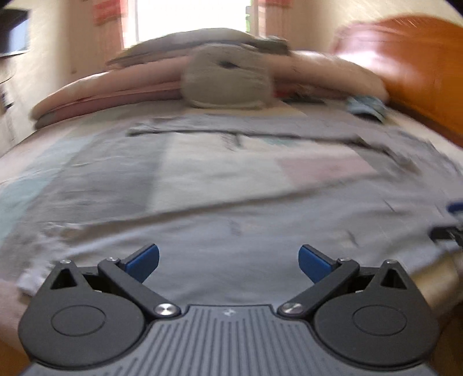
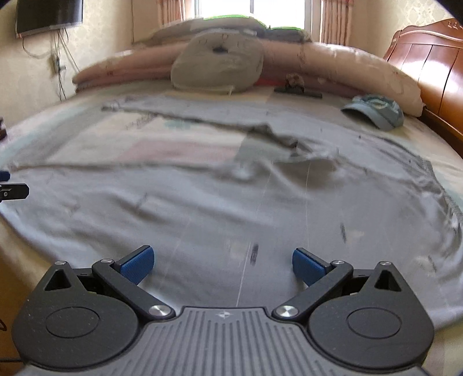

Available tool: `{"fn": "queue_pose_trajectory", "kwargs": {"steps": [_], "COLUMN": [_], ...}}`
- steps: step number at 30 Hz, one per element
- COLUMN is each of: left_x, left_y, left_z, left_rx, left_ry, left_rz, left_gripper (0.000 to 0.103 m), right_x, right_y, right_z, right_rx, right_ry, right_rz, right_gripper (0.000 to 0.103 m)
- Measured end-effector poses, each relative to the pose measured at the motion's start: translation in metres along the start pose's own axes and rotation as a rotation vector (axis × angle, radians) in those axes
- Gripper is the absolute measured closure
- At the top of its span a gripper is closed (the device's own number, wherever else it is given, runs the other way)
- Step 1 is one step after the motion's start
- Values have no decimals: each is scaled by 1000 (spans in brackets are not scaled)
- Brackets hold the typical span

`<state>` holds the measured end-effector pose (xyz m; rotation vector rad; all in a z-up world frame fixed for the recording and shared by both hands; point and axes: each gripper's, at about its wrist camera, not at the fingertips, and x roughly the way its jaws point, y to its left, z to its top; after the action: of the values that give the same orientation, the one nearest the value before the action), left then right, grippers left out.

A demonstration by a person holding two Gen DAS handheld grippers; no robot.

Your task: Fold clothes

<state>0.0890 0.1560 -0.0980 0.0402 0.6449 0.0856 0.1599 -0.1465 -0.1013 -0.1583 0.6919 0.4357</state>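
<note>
A large grey long-sleeved garment [image 2: 202, 202] lies spread flat across the bed, its near hem toward me and one sleeve stretching toward the far left. In the left wrist view the same grey garment [image 1: 231, 225] fills the foreground, blurred by motion. My left gripper [image 1: 228, 263] is open just above the garment's near edge with nothing between its blue pads. My right gripper [image 2: 222, 264] is open too, over the hem further right. The right gripper's tip shows at the left wrist view's right edge [image 1: 451, 225], and the left gripper's tip at the right wrist view's left edge [image 2: 11, 188].
A grey round cushion [image 2: 217, 60] and folded pink quilts [image 2: 347, 66] are piled at the bed's far side. A blue cap [image 2: 376, 111] lies at the far right beside the wooden headboard [image 2: 434, 66]. A wall screen [image 2: 49, 14] hangs at the upper left.
</note>
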Motion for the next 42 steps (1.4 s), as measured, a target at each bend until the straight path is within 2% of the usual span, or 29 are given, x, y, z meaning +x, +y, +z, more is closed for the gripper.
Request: {"fn": "queue_pose_trajectory", "kwargs": {"steps": [2,6,9,16,21,25,28,31,35,39,42], "left_x": [1,-13,-22,-15,6,-1,-8,-9,3,21,35], "left_y": [-10,-1,-8,-47,-69,-66,-58,-50,-43,-39,-38], "left_z": [-12,-19,-13,12,4,-4,3,13,30,48,63], "left_rx": [5,-76,-17,19,3,13,19,8,-10,-16,-15], "left_ry": [23,31,8,-64,2,9,-14,-44,-65,-57,-45], "left_rz": [20,20,52,-83,-96,-108,-80,-53,-53,-44,-61], "left_gripper": [1,1,1,1,1,1,1,1,1,1,1], "right_x": [-4,-12,-13,-12,-15,-21,-26,-24,1,38,61], "right_y": [6,5,4,6,6,2,-10,-26,-44,-51,-48], "right_z": [-9,-20,-23,-23,-26,-26,-15,5,35,62,74], "right_rx": [-42,-49,-50,-46,-45,-40,-6,47,97,108,120], "right_ry": [-30,-47,-64,-75,-81,-66,-68,-111,-119,-70,-20], "right_rz": [-22,-22,-23,-34,-36,-16,21,30,70,109,183], "right_gripper": [0,0,0,0,0,0,0,0,0,0,0]}}
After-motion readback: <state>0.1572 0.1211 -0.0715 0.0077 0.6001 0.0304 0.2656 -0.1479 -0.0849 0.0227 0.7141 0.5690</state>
